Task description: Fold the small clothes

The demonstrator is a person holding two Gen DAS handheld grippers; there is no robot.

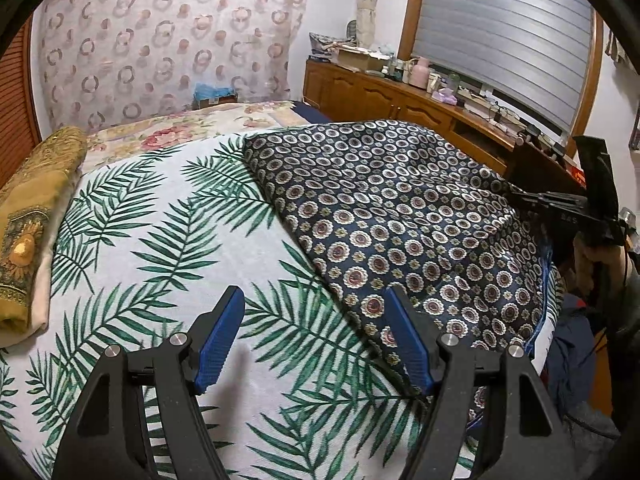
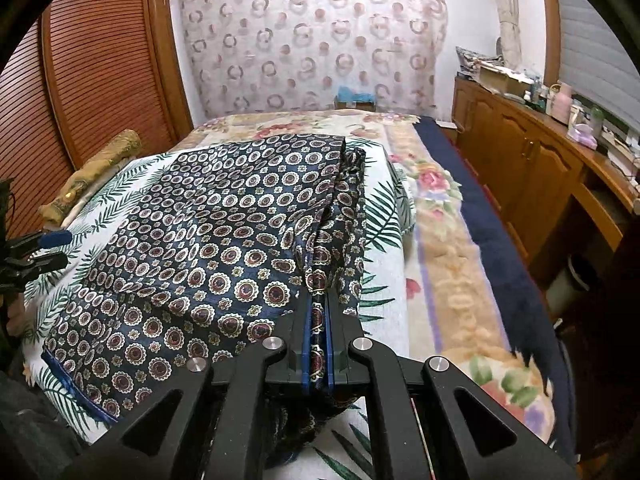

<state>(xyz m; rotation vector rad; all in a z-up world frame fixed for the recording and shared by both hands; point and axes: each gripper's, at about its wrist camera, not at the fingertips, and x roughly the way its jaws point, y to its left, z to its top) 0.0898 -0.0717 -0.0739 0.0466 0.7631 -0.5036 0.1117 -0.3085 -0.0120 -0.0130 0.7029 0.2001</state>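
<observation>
A dark navy garment with a round medallion print [image 1: 400, 216] lies spread on a white palm-leaf cloth [image 1: 168, 240] on the bed. My left gripper [image 1: 316, 304] is open, hovering just above the cloth at the garment's near left edge, holding nothing. My right gripper [image 2: 319, 316] is shut on the garment's [image 2: 224, 232] bunched right edge, with fabric pinched between its blue pads and lifted slightly. The right gripper also shows in the left wrist view [image 1: 560, 208] at the garment's far right side. The left gripper shows in the right wrist view [image 2: 48, 248], open.
A folded golden cloth [image 1: 32, 216] lies on the bed's left side. A floral blanket [image 2: 448, 248] covers the bed beyond the leaf cloth. A wooden cabinet [image 2: 520, 168] with clutter runs along the right wall. A slatted wardrobe door [image 2: 92, 80] stands at left.
</observation>
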